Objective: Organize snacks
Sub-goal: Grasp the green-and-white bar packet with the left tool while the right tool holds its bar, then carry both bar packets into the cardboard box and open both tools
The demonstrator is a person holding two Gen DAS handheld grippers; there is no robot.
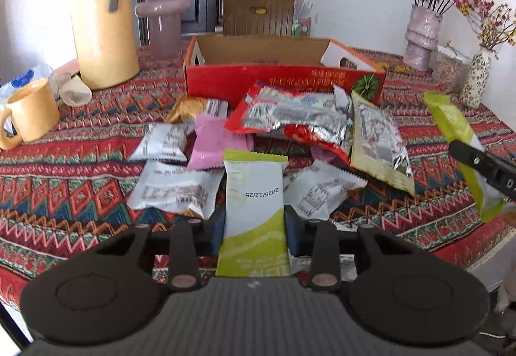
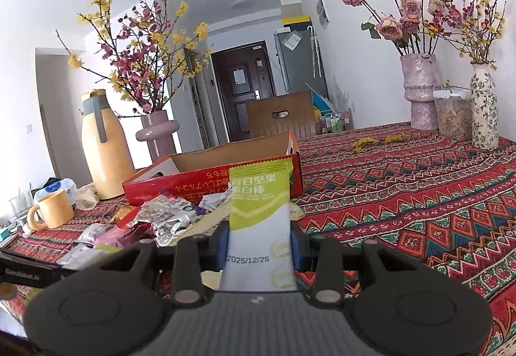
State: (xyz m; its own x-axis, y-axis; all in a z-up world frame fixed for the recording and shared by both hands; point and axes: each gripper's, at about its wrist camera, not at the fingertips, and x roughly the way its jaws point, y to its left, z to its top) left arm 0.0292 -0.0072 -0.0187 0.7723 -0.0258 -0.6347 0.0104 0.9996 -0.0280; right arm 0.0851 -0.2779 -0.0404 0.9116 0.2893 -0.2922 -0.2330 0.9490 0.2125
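Snack bars point(image 1: 253, 194) point(image 2: 261, 227) clamped; lower ends hidden behind tools.

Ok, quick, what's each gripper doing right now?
Left gripper: closed on a green-and-white snack bar.
Right gripper: closed on a matching bar.

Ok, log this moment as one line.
left hand-held gripper: shut on snack bar | right hand-held gripper: shut on second bar | box: open

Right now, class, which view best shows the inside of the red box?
The left wrist view: it looks down over the red box front wall into the interior. The right wrist view sits lower, showing mostly its front and rim.
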